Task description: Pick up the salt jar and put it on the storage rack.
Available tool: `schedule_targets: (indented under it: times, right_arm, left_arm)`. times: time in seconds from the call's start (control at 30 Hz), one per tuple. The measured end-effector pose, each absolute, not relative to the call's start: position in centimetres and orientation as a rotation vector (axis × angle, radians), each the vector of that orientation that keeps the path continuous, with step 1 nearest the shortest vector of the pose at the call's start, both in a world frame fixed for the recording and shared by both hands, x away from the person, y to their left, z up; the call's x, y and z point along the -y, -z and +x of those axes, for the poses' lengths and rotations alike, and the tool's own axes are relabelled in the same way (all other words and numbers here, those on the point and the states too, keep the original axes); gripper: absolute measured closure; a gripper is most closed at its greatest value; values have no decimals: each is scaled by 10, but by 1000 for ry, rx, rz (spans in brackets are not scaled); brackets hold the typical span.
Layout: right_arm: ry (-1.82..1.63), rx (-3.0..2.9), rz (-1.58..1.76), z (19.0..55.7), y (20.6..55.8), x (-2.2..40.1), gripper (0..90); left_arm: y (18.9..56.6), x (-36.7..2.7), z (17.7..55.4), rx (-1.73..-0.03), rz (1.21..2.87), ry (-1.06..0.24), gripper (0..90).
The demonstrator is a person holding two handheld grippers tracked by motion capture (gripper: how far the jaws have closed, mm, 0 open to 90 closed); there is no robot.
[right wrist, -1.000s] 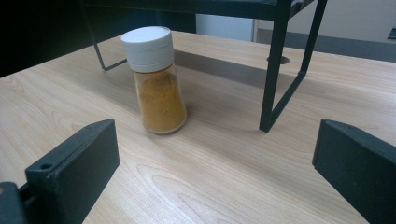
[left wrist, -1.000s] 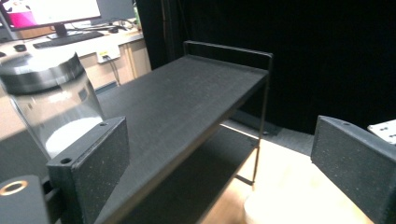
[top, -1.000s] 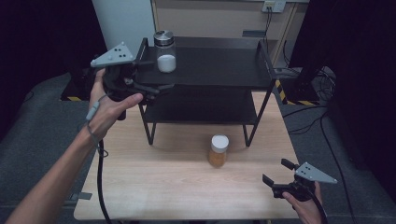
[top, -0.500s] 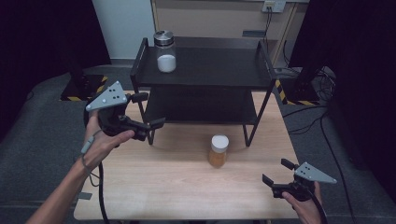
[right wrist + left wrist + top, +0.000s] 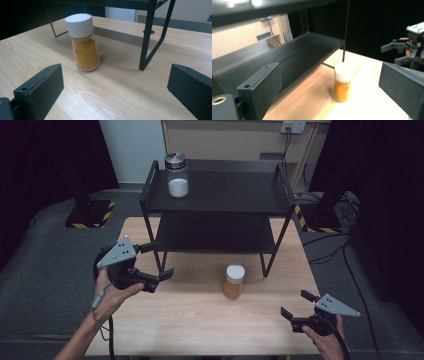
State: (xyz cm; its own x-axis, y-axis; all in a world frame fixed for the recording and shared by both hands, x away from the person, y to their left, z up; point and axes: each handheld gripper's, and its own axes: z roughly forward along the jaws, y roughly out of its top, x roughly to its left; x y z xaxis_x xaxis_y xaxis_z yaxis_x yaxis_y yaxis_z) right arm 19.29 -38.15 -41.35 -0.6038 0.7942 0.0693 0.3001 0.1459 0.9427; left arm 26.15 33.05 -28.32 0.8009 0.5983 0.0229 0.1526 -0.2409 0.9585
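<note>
Dark curtains and grey floor surround a pale wood-grain bench (image 5: 200, 320) that carries a black metal two-tier shelf rack (image 5: 220, 195) with thin square legs. On the rack's top shelf, at its rear left corner, stands a clear glass jar (image 5: 176, 175) with a silver metal lid, part-filled with white powder.

One second ago the left hand-held gripper (image 5: 155, 262) was up at that jar on the top shelf. It has since dropped away, empty, to the bench's left edge, level with the lower shelf, its two flat black jaws spread wide with nothing between them. The white-powder jar looks to be placed and finished with.

Its jaws now point toward the second container: a small spice jar (image 5: 234, 281) of clear, slightly waisted plastic or glass, filled with orange-yellow powder and topped by a ribbed white screw cap. It stands upright on the bench, just in front of the rack's front right leg, between the two grippers. This jar is probably next for the shelf.

The right hand-held gripper (image 5: 295, 309) rests low at the bench's near right corner, unmoved over the last second, jaws wide apart and empty, aimed at the spice jar.
</note>
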Motion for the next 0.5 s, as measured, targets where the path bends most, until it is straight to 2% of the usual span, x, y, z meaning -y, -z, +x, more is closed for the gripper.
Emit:
schedule_targets:
  times: [0.5]
  right_arm:
    - [-1459,-1986,1044,194,413,381,9]
  left_arm:
    - [345,-349,251,-727,1828,-437,34]
